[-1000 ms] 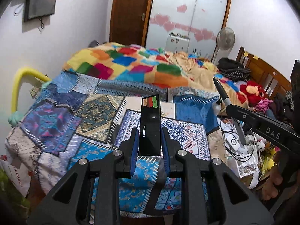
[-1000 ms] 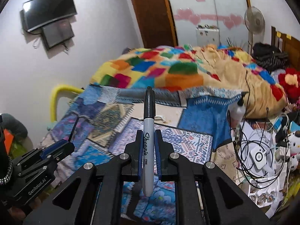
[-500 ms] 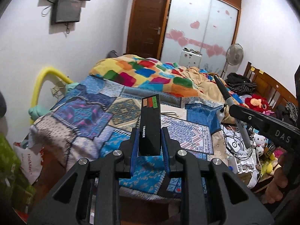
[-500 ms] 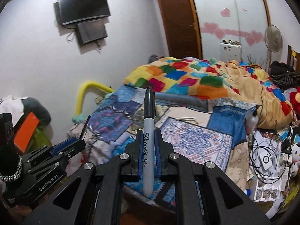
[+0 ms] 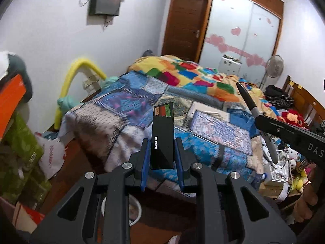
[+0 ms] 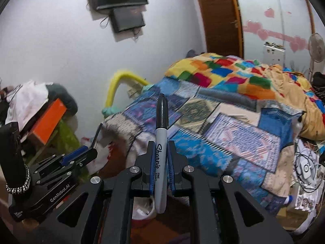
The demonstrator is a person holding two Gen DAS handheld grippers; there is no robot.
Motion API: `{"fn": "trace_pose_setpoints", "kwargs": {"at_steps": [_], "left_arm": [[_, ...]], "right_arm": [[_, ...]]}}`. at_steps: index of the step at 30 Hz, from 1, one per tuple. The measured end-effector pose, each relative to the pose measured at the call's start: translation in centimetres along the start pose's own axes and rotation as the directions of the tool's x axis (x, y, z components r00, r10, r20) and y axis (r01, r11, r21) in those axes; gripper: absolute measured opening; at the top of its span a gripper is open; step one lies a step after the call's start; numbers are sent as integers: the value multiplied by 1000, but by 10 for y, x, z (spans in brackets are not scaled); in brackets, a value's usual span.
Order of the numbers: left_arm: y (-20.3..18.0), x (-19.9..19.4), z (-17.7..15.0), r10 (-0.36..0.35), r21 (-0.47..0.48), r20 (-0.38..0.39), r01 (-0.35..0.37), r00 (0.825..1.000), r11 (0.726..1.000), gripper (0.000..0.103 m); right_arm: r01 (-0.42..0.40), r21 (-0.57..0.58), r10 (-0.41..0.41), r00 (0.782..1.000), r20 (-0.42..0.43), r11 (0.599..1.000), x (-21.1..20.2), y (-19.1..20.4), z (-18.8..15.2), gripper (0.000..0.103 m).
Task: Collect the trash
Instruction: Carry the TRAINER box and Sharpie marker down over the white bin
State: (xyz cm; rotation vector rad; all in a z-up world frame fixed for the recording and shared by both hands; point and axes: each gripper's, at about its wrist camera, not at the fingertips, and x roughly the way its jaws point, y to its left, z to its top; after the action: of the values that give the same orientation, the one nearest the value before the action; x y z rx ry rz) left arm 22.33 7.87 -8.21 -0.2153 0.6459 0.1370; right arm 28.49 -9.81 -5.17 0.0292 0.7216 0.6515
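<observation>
The left claw [image 5: 162, 154] is clamped on a flat black box marked TRAINER [image 5: 163, 136], and the right claw [image 6: 161, 168] pinches a Sharpie marker [image 6: 161, 152] upright near mid-barrel, both held above the floor off the foot of the bed [image 5: 113, 120]. A white bin [image 6: 142, 209] shows below, largely hidden behind the claws. Judging from this, a release before either item is squarely over that half-seen rim could drop it onto the floor, and the round marker could roll away.

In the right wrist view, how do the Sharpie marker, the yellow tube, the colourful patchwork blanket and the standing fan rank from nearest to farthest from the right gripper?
1. Sharpie marker: clamped upright in the right gripper.
2. Yellow tube: left of centre, beside the bed near the wall.
3. Colourful patchwork blanket: on the far part of the bed, right of centre.
4. Standing fan: far right, by the wardrobe.
</observation>
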Motion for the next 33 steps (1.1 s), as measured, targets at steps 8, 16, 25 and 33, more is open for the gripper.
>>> {"fn": "trace_pose_setpoints", "kwargs": {"at_steps": [8, 16, 25, 33], "left_arm": [[63, 12, -38, 78, -68, -86, -84, 993, 994, 23], [111, 51, -88, 91, -154, -232, -129, 968, 980, 23], [149, 113, -155, 73, -236, -429, -189, 901, 953, 23], [172, 162, -200, 8, -305, -578, -225, 816, 925, 23]], "right_arm": [[-67, -50, 58, 987, -148, 997, 53, 43, -30, 11], [-106, -99, 72, 951, -302, 989, 106, 75, -59, 11], [-171, -128, 84, 858, -507, 977, 180, 97, -107, 11], [-193, -150, 53, 765, -641, 970, 239, 105, -144, 11]]}}
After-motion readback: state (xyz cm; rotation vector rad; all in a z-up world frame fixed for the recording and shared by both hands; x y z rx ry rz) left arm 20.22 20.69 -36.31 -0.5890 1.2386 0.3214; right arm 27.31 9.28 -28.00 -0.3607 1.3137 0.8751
